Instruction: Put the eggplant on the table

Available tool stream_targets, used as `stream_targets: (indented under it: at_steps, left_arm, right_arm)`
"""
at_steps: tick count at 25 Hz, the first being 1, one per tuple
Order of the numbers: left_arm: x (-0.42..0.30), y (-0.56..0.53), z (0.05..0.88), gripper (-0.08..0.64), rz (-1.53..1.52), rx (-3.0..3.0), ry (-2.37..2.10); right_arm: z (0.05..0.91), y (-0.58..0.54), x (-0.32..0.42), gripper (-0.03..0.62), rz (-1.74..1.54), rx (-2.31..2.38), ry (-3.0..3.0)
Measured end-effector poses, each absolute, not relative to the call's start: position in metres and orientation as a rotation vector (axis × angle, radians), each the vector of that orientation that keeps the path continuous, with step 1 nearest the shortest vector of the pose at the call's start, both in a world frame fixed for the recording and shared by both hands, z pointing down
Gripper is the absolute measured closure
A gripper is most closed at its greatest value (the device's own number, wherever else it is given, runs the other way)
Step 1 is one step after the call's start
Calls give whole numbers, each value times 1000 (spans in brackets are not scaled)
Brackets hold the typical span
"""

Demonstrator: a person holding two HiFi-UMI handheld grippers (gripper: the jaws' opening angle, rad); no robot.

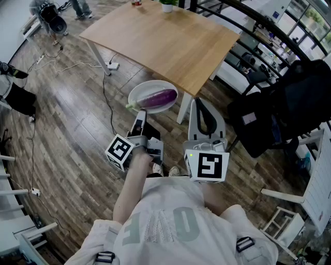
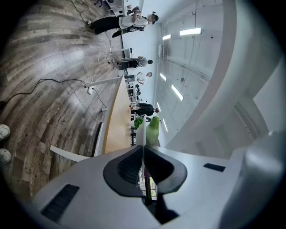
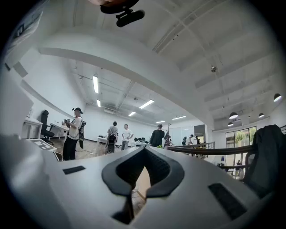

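Observation:
A purple eggplant (image 1: 159, 97) with a green stem lies on a white plate (image 1: 140, 92) held in the air, just in front of the near corner of the wooden table (image 1: 165, 41). My left gripper (image 1: 140, 112) is shut on the plate's near rim. In the left gripper view the plate (image 2: 142, 134) shows edge-on between the jaws of the left gripper (image 2: 143, 150), with the green stem (image 2: 153, 129) just beyond. To the right of the plate, my right gripper (image 1: 198, 102) is shut and holds nothing; the right gripper view shows its fingertips (image 3: 144, 148) touching.
A white table leg (image 1: 183, 107) stands under the table's near corner, between the grippers. A potted plant (image 1: 167, 5) sits at the table's far edge. A black bag on a chair (image 1: 289, 108) is to the right. Cables (image 1: 103, 90) and a power strip (image 1: 112, 65) lie on the wooden floor.

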State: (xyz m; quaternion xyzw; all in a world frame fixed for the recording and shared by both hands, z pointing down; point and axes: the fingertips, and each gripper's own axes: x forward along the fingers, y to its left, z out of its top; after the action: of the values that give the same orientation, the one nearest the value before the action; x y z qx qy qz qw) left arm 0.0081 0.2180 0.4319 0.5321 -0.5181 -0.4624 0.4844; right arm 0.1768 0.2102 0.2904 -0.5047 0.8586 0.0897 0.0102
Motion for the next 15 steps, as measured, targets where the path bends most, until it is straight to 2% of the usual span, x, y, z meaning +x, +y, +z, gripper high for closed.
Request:
stream_targets:
  at_steps: [15]
  left_arm:
    - [-11, 203, 432, 541, -1124, 1308, -1227]
  right_arm:
    - [282, 206, 149, 575, 300, -1557, 2637]
